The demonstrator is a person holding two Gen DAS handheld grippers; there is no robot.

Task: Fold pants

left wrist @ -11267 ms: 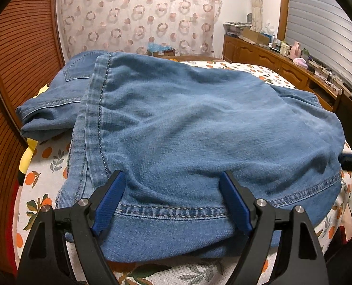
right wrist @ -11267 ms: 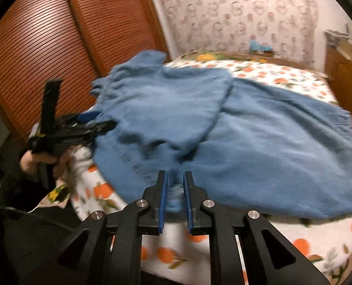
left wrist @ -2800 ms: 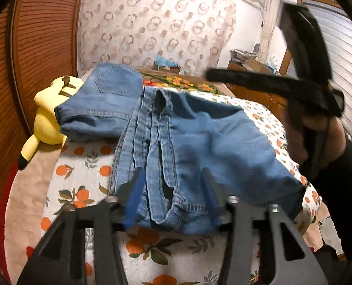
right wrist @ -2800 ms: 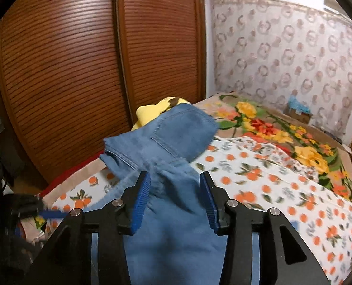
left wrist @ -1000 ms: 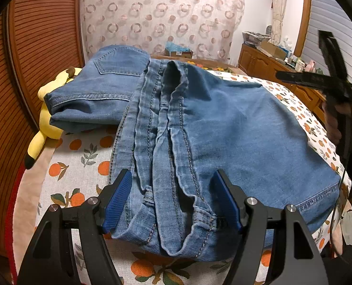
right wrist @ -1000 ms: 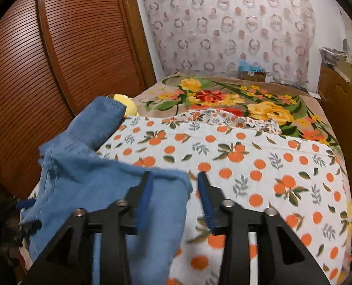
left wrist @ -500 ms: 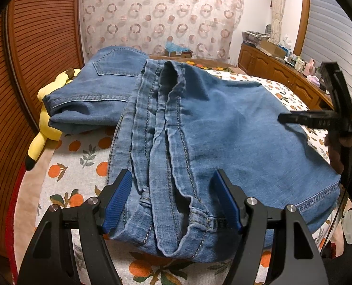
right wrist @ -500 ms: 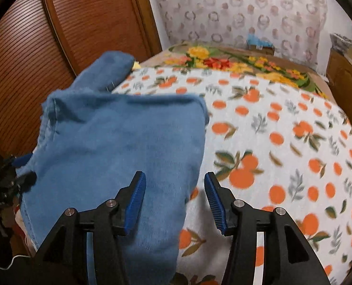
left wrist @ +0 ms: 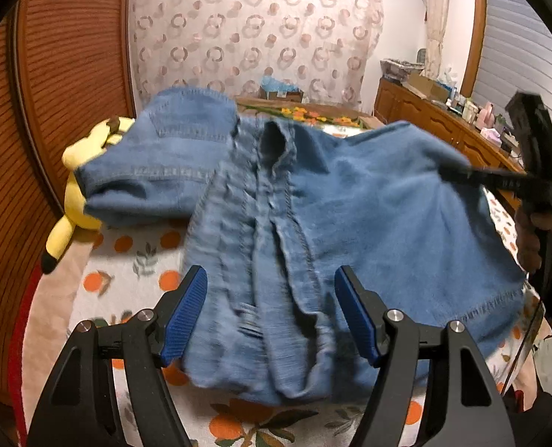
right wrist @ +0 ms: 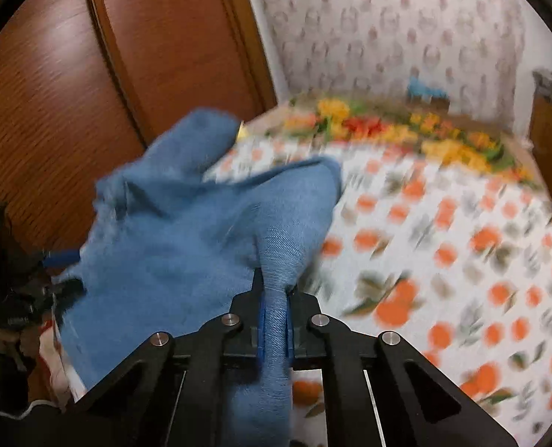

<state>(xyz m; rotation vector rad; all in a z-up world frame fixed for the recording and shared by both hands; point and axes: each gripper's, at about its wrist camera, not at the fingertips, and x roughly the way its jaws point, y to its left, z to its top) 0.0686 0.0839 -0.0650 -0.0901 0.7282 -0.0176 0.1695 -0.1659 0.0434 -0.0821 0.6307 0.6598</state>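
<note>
Blue denim pants lie bunched on the orange-print bed sheet, waistband end at the far left. My left gripper is open, its blue pads either side of the near folded edge, holding nothing. My right gripper is shut on a pinch of the pants at their right edge and lifts that fabric off the sheet. It also shows in the left wrist view, at the right, gripping the raised denim.
A yellow plush toy lies at the bed's left edge beside the wooden slatted wardrobe doors. A wooden dresser with clutter stands at the right. A floral blanket lies at the far end of the bed.
My right gripper has shut on the right edge of the pants and raised it. The fabric has shifted and lifted. My left gripper stays open in about the same place.
</note>
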